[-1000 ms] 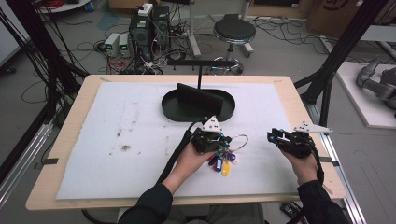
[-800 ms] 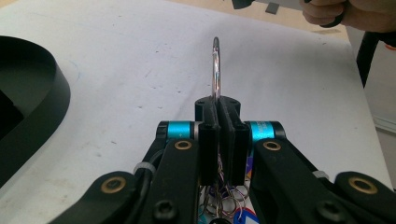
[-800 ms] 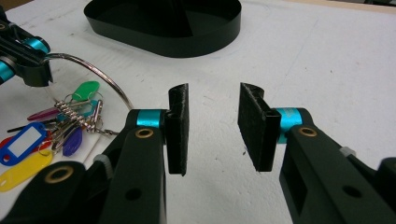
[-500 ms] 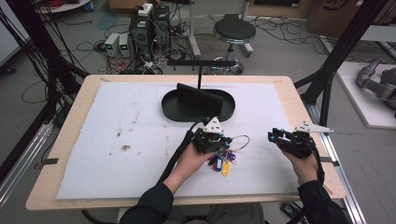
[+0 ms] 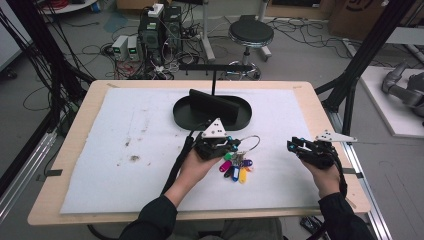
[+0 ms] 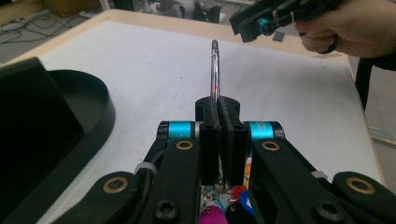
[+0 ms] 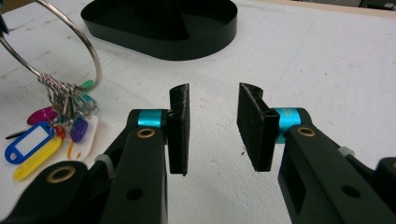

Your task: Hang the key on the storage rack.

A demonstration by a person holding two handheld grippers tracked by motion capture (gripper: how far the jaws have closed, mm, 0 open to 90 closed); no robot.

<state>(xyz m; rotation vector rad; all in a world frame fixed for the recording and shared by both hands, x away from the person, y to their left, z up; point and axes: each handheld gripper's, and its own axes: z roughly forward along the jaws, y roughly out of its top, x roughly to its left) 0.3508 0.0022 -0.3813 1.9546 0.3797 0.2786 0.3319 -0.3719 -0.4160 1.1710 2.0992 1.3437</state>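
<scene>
Left forearm comes in from the near edge, angled up and right. The left gripper [image 5: 231, 146] sits centre-right on the white mat [image 5: 125, 165], jaws pointing right, toward the other hand. Jaws are clamped tight on the key ring [image 6: 215, 70]: in the left gripper view the wire loop stands edge-on between the pads and sticks out past their tips.

In the high view the ring's loop lies to the right of the gripper tips, and the coloured key tags [image 5: 236, 167] hang in a bunch on the near side, resting on the mat (purple, blue, yellow, a bit of red). Long axis of the bundle runs roughly near-left to far-right, with the loop at the far-right end.

Right forearm enters at the near right corner. The right gripper [image 5: 294, 147] is held near the mat's right edge, pointing left at the ring, well apart from it. Jaws are partly open with nothing between them (right gripper view shows bare mat in the gap).

Farther back, mat centre: black oval tray [image 5: 182, 111] with a black upright block in it.
</scene>
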